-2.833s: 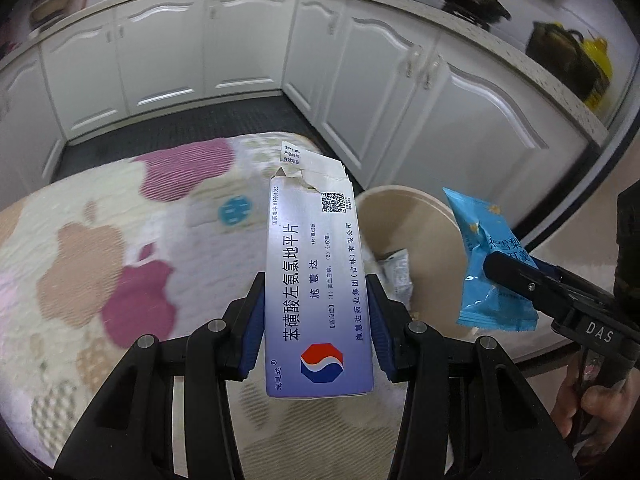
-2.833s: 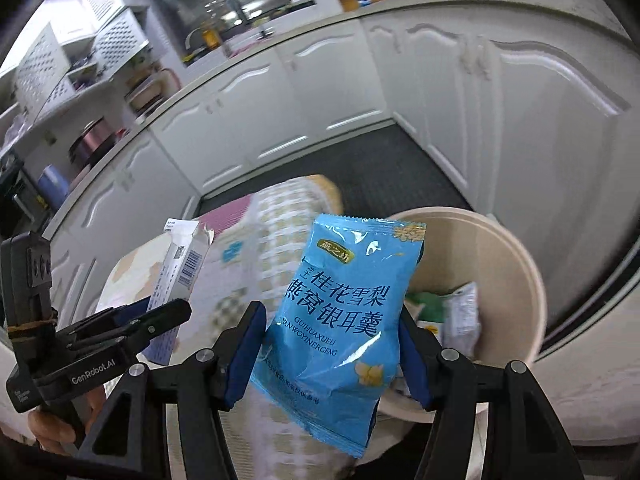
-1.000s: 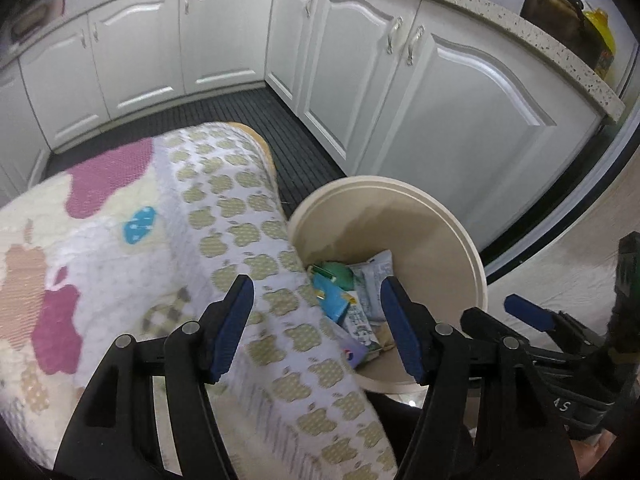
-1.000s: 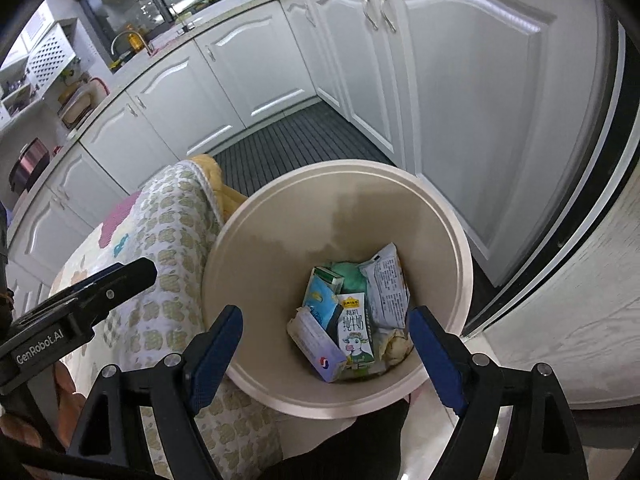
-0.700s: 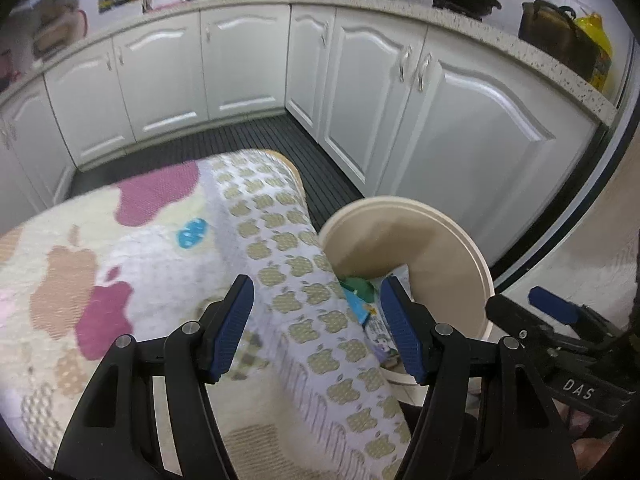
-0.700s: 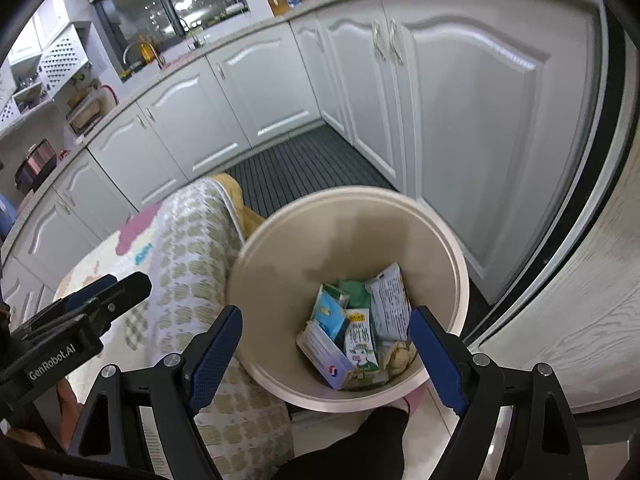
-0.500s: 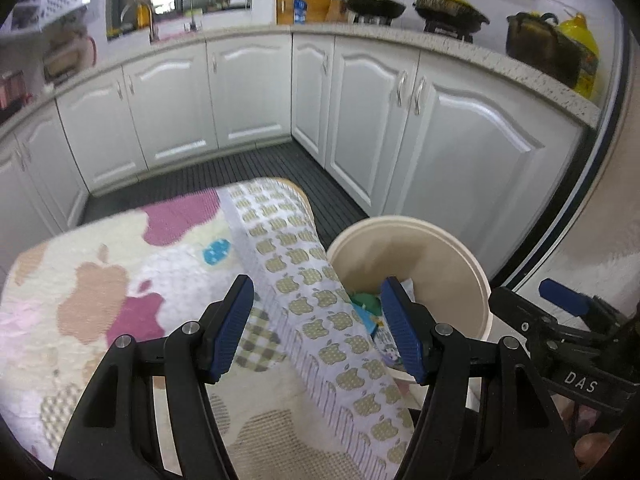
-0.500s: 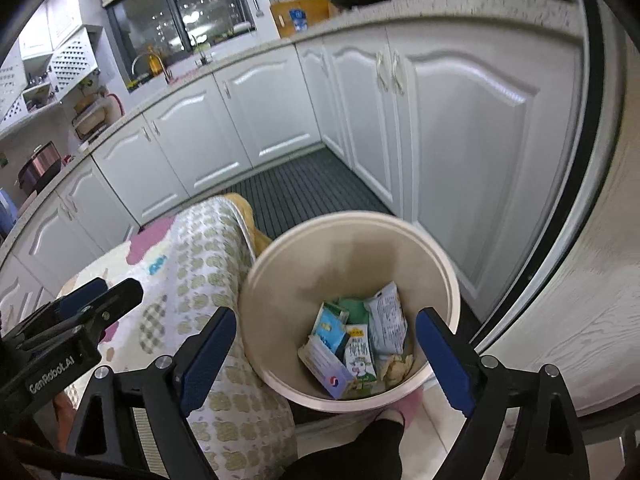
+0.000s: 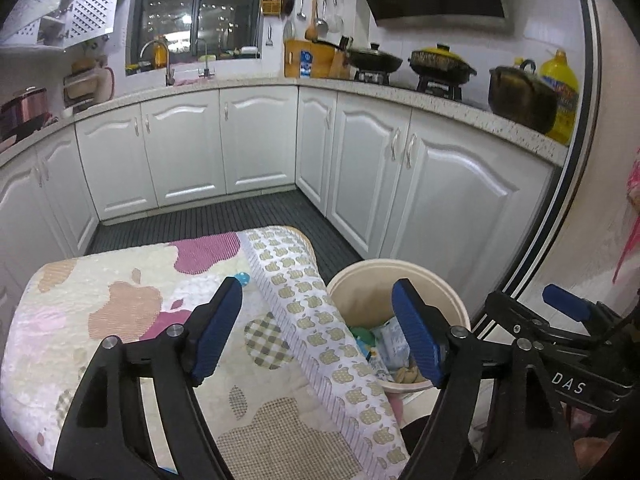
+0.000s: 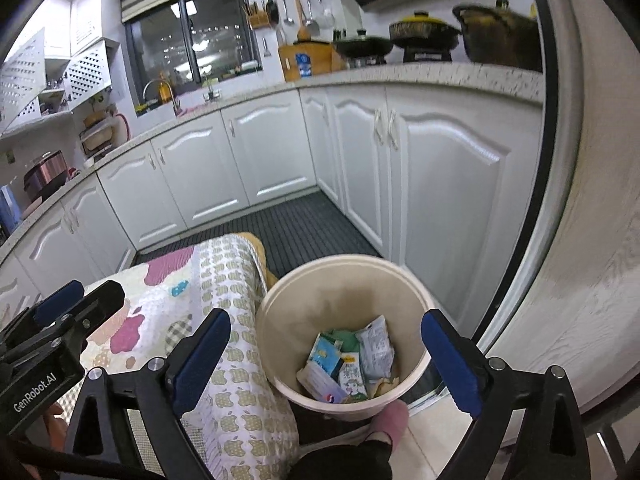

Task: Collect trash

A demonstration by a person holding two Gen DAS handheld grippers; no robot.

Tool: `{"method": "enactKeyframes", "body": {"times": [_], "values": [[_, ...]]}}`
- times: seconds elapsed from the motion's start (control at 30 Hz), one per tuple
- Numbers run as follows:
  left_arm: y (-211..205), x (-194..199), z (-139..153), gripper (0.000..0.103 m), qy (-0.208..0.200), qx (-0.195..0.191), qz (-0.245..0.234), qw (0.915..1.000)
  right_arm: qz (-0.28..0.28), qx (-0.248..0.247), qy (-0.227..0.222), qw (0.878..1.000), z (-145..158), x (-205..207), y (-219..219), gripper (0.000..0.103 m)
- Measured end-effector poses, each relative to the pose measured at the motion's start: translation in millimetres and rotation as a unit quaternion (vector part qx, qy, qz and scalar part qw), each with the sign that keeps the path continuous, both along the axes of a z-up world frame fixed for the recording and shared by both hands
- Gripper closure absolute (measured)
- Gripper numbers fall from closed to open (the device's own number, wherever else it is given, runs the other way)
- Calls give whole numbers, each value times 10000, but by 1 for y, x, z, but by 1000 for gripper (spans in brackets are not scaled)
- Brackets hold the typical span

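A cream round trash bin [image 10: 280, 288] stands on the floor beside the cloth-covered table; it also shows in the left wrist view [image 9: 400, 268]. Inside lie several pieces of trash [image 10: 348, 364]: a blue snack packet, a white medicine box, a small milk carton and a silvery wrapper. My left gripper [image 9: 318, 334] is open and empty, held high above the table edge and the bin. My right gripper [image 10: 326, 358] is open and empty, held high above the bin. Each gripper shows in the other's view, the right one [image 9: 560, 320] and the left one [image 10: 68, 312].
The table is covered with a pastel apple-print cloth [image 9: 120, 312]. White kitchen cabinets [image 9: 256, 148] line the back and right. Pots [image 9: 440, 60] stand on the counter. A dark ribbed mat [image 10: 288, 228] covers the floor. A pink slipper [image 10: 390, 414] is beside the bin.
Both grippers have let go of the medicine box and the blue snack packet, which now lie in the bin. Since then both grippers have risen and pulled back from the bin.
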State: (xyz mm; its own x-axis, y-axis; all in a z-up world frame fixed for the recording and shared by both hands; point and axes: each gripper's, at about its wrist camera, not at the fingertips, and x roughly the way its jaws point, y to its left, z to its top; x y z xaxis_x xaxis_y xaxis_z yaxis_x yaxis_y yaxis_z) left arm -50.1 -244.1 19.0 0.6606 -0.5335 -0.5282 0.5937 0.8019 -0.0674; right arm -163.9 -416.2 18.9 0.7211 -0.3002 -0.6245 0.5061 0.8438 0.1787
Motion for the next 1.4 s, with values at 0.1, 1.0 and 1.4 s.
{"method": "enactKeyframes", "body": {"times": [0.1, 1.0, 1.4], "values": [[7, -6, 6, 24, -112, -79, 36, 9999, -54, -129, -114, 9998, 8, -7, 5, 5], [35, -21, 31, 24, -606, -393, 431, 9965, -2, -821, -823, 9932, 53, -21, 38, 0], [35, -18, 28, 24, -619, -394, 494, 9961, 18, -799, -863, 9931, 55, -18, 40, 0]]}}
